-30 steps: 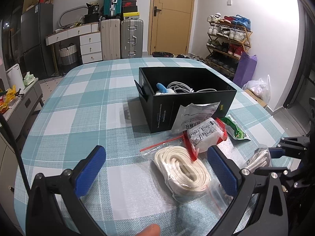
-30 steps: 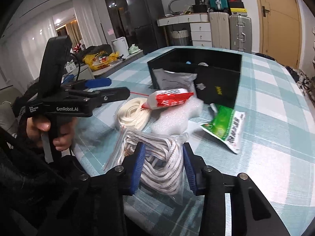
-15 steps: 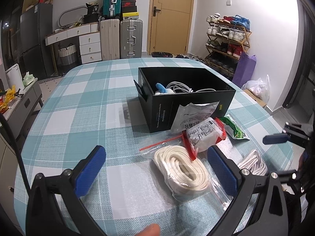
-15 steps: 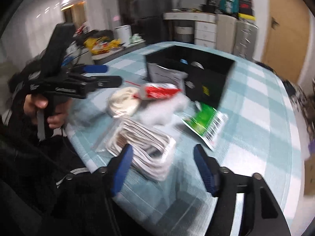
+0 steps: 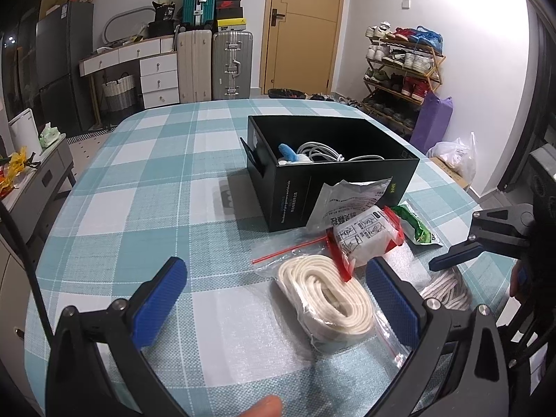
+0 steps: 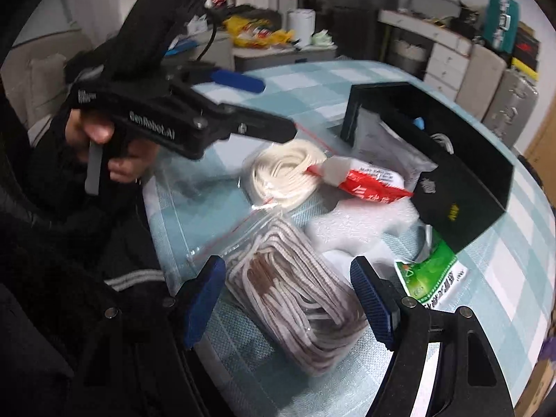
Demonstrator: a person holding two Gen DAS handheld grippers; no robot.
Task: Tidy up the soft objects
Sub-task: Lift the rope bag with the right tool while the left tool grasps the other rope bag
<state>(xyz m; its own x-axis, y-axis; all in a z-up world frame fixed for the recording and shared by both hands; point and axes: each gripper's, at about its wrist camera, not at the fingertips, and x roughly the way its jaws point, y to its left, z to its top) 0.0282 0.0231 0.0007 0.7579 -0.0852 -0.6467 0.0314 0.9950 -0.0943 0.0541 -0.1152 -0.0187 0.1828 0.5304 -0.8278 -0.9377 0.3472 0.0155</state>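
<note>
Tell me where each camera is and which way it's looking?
Left wrist: sits on the left gripper, faces across the table toward the box and door; own blue fingers and a fingertip show.
Right wrist: sits on the right gripper, looks down over the striped rope bag; own fingers, a hand holding the left gripper, and a dark sleeve show.
Shared: box, white rope bag, red packet, green packet.

Teal-and-white checked tablecloth (image 5: 146, 187) — black box (image 5: 333, 187), cream rope (image 5: 326, 288)
</note>
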